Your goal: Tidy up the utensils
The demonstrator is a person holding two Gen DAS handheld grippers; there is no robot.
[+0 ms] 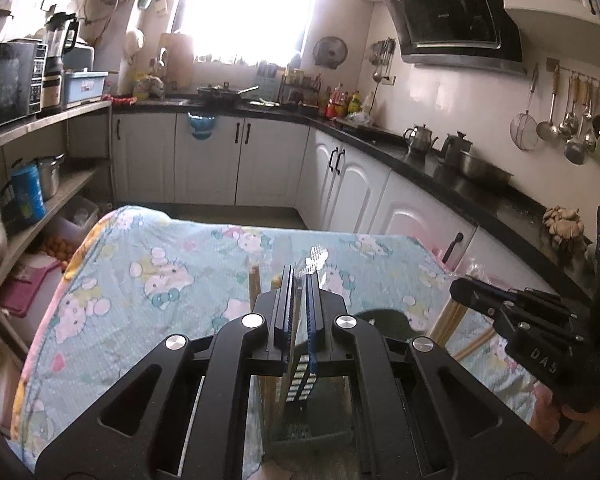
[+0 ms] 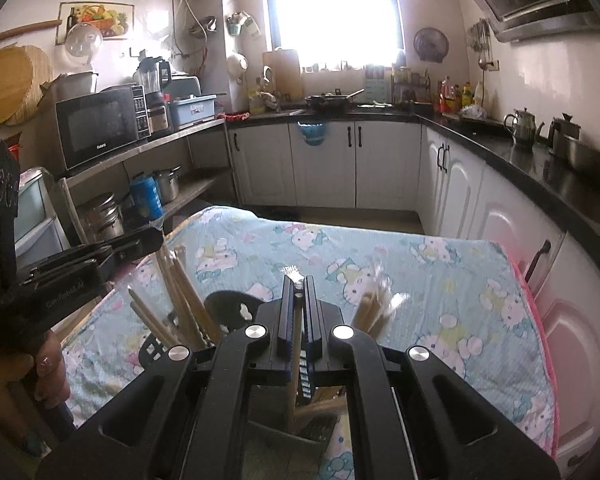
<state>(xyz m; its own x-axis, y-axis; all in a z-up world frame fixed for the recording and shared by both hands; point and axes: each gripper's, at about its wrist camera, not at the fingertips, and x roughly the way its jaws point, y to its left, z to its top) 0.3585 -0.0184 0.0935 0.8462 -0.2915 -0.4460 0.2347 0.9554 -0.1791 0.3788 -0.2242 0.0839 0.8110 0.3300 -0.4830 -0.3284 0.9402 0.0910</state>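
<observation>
Two tools clenched: left tool [image 1: 300, 280] and right tool [image 2: 299, 284] each grasp upright chopstick [image 1: 315, 258], tip up.

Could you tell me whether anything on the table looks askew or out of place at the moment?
The wooden chopsticks in the dark utensil holder splay at different angles rather than standing together. A second bunch of chopsticks to the right is blurred, so its state is unclear. Nothing looks spilled on the cartoon tablecloth.
</observation>
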